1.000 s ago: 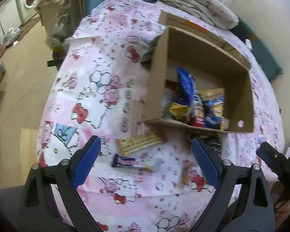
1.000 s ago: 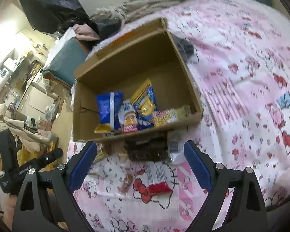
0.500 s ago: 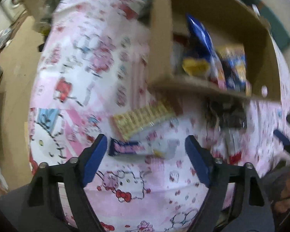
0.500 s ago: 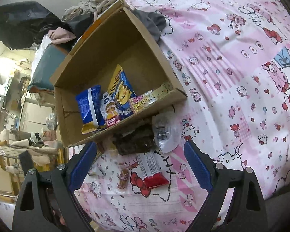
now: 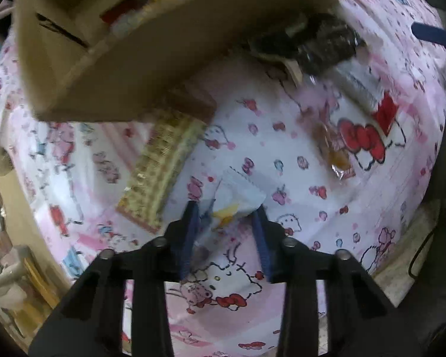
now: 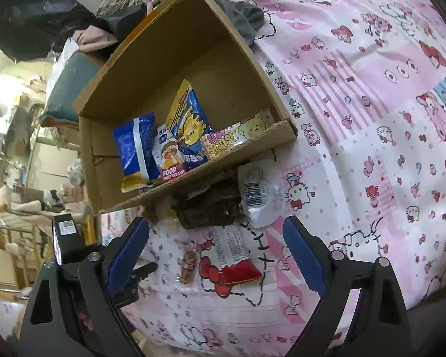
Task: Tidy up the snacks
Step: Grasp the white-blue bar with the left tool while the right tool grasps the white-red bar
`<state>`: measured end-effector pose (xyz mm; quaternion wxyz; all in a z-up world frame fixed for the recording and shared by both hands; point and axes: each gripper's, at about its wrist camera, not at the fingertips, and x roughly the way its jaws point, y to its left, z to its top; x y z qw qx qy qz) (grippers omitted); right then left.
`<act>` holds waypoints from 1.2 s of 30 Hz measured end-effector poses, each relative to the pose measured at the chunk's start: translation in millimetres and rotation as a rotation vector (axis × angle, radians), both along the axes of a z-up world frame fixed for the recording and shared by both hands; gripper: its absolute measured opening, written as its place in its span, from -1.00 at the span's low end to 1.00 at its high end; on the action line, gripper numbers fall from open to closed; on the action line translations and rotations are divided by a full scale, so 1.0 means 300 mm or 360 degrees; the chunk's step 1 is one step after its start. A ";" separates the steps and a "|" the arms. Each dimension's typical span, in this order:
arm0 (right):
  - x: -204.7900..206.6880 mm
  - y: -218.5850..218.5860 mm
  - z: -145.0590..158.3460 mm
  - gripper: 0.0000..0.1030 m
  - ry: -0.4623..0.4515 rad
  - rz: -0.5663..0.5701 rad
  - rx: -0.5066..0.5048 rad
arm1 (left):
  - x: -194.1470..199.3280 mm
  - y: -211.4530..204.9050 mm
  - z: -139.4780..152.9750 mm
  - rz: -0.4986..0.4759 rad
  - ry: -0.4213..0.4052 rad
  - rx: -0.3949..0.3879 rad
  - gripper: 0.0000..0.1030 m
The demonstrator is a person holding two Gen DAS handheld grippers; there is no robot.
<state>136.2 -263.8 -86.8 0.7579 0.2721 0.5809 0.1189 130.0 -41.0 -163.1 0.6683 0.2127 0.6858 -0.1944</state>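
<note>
Snack packet (image 5: 236, 196) between closing left claw (image 5: 226, 217), cardboard box (image 5: 151, 68) beside.

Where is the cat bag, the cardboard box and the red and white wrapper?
cat bag (image 6: 190, 119), right wrist view, on the yellow cat face.
cardboard box (image 6: 175, 44), right wrist view, on its inner wall.
red and white wrapper (image 6: 233, 250), right wrist view, on its white middle.

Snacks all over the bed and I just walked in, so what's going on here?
A person is sorting snacks into a cardboard box with two handheld grippers. The left gripper is closing its jaws around a white-and-blue wrapped bar on the bedsheet. The right gripper hovers open over a red-ended packet. Several packets already stand in the box; others lie outside.
</note>
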 end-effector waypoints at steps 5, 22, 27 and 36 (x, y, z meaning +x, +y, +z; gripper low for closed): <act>-0.002 -0.004 -0.017 0.82 0.0028 -0.0004 -0.0017 | -0.025 -0.018 0.018 0.0014 0.0079 -0.0079 -0.73; -0.015 -0.006 -0.010 0.82 0.0036 0.0005 0.0002 | -0.135 0.014 0.233 0.0669 -0.0173 -0.0426 -0.74; -0.012 0.007 -0.019 0.82 0.0059 0.0021 0.0028 | -0.135 0.120 0.258 0.0859 -0.0239 -0.0464 -0.74; -0.005 0.037 -0.063 0.57 0.0140 0.0100 -0.0031 | -0.126 0.134 0.271 0.0888 -0.0337 -0.0431 -0.73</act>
